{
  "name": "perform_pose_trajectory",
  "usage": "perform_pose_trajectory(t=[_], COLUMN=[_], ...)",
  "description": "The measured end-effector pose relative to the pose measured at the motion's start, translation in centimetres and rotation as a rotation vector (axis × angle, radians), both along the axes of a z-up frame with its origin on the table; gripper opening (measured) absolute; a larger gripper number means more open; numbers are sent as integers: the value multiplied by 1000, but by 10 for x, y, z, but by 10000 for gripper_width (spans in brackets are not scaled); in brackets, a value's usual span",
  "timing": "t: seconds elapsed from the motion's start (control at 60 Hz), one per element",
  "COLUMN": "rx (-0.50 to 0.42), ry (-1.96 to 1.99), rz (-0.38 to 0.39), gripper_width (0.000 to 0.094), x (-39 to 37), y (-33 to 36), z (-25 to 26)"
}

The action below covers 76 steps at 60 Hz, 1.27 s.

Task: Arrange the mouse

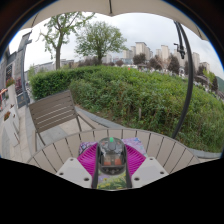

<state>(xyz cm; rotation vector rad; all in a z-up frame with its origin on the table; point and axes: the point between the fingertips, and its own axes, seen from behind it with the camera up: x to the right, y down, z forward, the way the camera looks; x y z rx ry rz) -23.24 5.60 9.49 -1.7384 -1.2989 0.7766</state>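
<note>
A dark, partly see-through mouse [112, 156] with a small green light at its far end sits between my gripper's fingers [112, 160]. The magenta pads [89, 158] press against both of its sides, so the gripper is shut on it. It is over the near edge of a round slatted wooden table [165, 152]. A flowery patterned piece [112, 183] shows just under the mouse's near end; I cannot tell what it is.
A wooden slatted chair [52, 112] stands at the table's far left. Beyond the table are a green hedge [135, 95] and a dark pole [188, 75] on the right. A parasol canopy [110, 8] hangs overhead. Trees and buildings stand far off.
</note>
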Motion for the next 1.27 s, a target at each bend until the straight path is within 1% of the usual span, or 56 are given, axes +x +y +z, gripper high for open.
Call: perform_pose_trajectory(t=[0.083, 0.15, 0.217, 0.25, 0.283, 0.3, 0.317, 0.333, 0.367, 0.383, 0.417, 0.483, 0.55, 0.667, 0.7, 0.817, 0.9, 1.0, 1.067, 1.217, 1.267], rx=[4, -4, -6, -17, -12, -10, -7, -6, -7, -7, -3, -5, -18, -31, -30, 0, 16, 17, 12, 24, 25], ry=[-60, -101, -141, -161, -141, -143, -145, -151, -157, -157, -164, -175, -200, -248, -263, -300, -310, -304, -302, -284, -287], rz=[-16, -4, 0, 4, 11, 15, 17, 18, 19, 17, 12, 14, 11, 13, 2, 14, 12, 30, 34, 1, 4], gripper_width=[403, 415, 446, 473, 501, 527, 579, 653, 843, 850, 824, 853, 844, 843, 843, 843, 844, 842, 845, 850, 850], x=[-21, -29, -35, -30, -33, -36, -34, -31, -25, -22, -15, 13, 51, 140, 167, 247, 293, 325, 337, 352, 354], y=[17, 21, 22, 20, 20, 20, 20, 19, 17, 17, 17, 8, -3, -31, -37, -64, -79, -100, -106, -108, -112], z=[-45, -81, -109, -115, -110, -112, -110, -107, -99, -94, -83, -51, -17, 36, 48, 79, 93, 103, 104, 109, 108])
